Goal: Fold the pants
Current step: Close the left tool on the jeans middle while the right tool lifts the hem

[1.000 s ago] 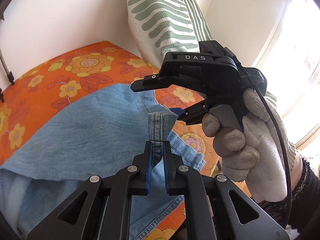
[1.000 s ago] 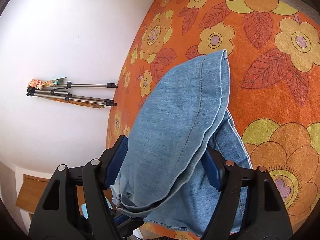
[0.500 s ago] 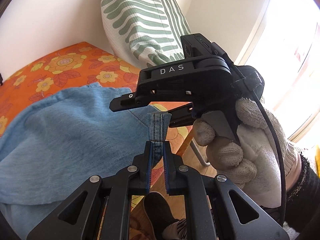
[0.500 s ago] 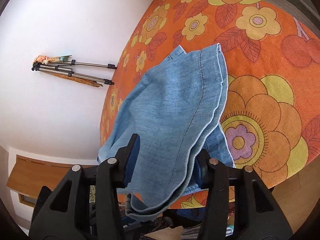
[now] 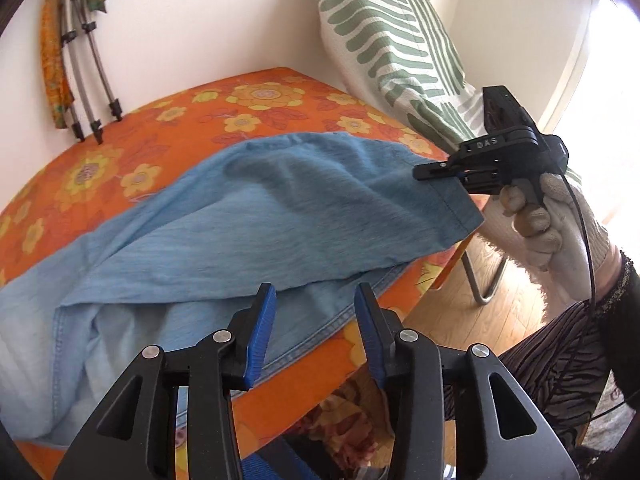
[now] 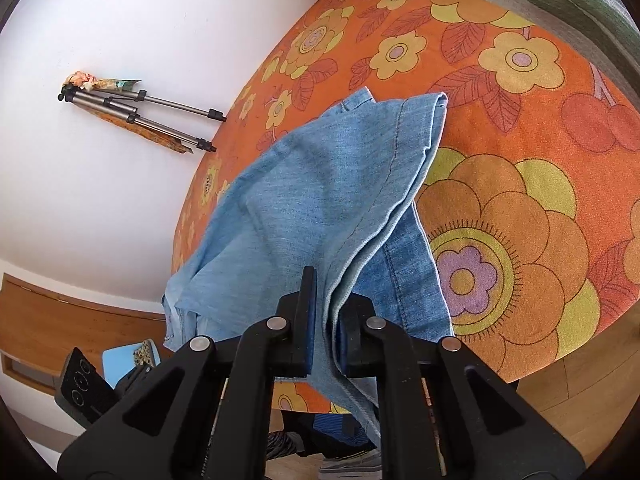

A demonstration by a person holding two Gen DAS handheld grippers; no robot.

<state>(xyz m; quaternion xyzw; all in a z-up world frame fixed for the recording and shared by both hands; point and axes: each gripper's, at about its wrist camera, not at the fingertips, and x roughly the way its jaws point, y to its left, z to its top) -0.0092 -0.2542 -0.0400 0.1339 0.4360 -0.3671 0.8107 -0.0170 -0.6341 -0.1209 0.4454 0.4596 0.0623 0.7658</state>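
Right claw [image 6: 326, 316] is clenching on the hem of the pants [image 6: 320, 184]; left claw [image 5: 316, 336], jaws just opened, is gripping nothing. Pants are draping ahead of both claws across the desk [image 5: 248, 120]. Denim is appearing soft, limp; seamed hems are offering the firmest hold.

Left claw [image 5: 316, 334]: black, blue pads, silver screws. Right claw [image 5: 420, 171]: black, marked "DAS", thin black cable. Hand [image 5: 556, 232]: white knit glove, dark sleeve.

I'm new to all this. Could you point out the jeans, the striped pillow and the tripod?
jeans [image 5: 256, 216], left wrist view, on the folded-over leg.
striped pillow [image 5: 384, 36], left wrist view, on its green-striped face.
tripod [image 6: 160, 118], right wrist view, on a metal leg.
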